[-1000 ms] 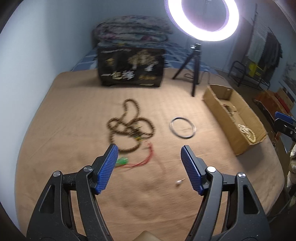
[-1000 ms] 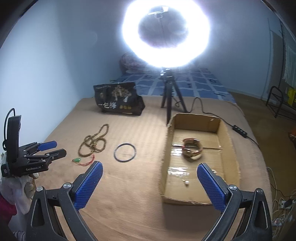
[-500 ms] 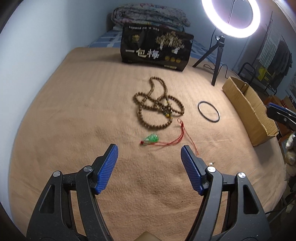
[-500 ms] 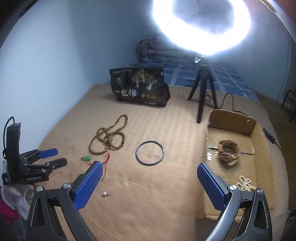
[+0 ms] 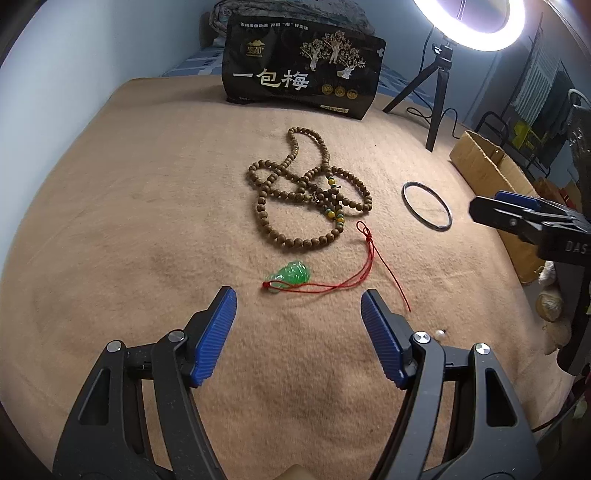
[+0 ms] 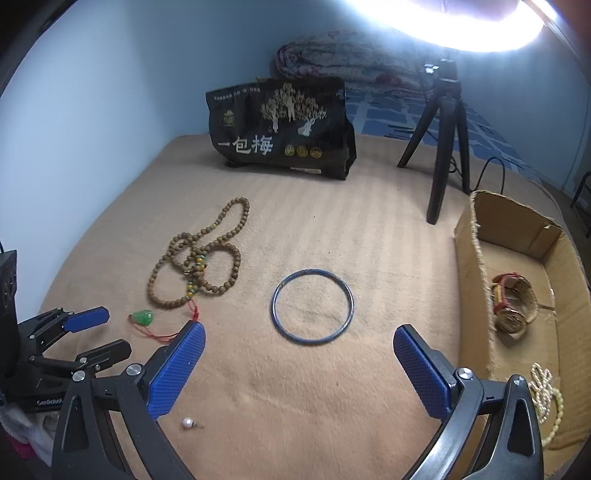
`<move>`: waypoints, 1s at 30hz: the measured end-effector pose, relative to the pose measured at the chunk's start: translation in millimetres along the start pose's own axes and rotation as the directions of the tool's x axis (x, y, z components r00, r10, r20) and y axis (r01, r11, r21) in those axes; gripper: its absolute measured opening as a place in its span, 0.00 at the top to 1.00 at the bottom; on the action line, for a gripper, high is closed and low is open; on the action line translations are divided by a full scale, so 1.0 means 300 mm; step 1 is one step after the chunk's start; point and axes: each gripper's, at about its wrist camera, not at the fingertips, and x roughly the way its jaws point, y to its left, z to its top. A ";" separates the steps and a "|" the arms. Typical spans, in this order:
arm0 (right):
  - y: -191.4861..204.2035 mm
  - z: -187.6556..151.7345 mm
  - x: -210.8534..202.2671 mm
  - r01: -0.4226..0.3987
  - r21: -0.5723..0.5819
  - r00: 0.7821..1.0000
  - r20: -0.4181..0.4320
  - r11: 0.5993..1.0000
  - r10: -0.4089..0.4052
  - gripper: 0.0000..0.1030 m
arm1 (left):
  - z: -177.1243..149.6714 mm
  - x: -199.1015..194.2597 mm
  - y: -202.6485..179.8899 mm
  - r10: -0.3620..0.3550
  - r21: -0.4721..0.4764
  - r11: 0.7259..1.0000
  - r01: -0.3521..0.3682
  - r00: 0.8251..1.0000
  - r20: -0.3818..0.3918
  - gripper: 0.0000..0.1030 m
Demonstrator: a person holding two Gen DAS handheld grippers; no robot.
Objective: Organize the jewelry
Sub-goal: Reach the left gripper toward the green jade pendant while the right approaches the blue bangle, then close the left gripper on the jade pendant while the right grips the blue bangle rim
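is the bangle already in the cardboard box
No, the bangle lies on the tan blanket, left of the box, which holds a watch and pearls.

A tan blanket [image 6: 332,398] covers the bed under pale blue walls [image 6: 92,110], lit by a ring light [image 5: 469,26] on a black tripod [image 6: 445,147].

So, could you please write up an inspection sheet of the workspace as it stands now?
Surface: tan blanket, lightly rippled.
Job's things: wooden bead necklace, green pendant on a red cord, dark bangle and loose pearl lie on the blanket; a watch and pearl strand are in the cardboard box.
Clutter: black printed bag.
Grippers: left gripper open, near the pendant; right gripper open, near the bangle; both empty.
Cables: black lead behind the tripod.
Surroundings: ring light, folded quilt, blue wall.
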 end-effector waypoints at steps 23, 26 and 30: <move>-0.033 0.036 0.225 0.061 -0.002 0.993 -0.103 0.998 -0.061 0.00 | 0.032 0.089 0.006 0.000 -0.003 1.000 0.000 1.000 -0.018 0.49; -0.033 0.032 0.240 0.064 -0.003 0.992 -0.111 0.998 -0.064 0.00 | 0.034 0.093 0.009 0.007 -0.006 1.000 -0.007 1.000 -0.014 0.55; -0.027 0.030 0.258 0.073 -0.014 0.990 -0.120 0.997 -0.074 0.00 | 0.029 0.096 0.013 0.028 -0.003 1.000 -0.028 1.000 -0.004 0.70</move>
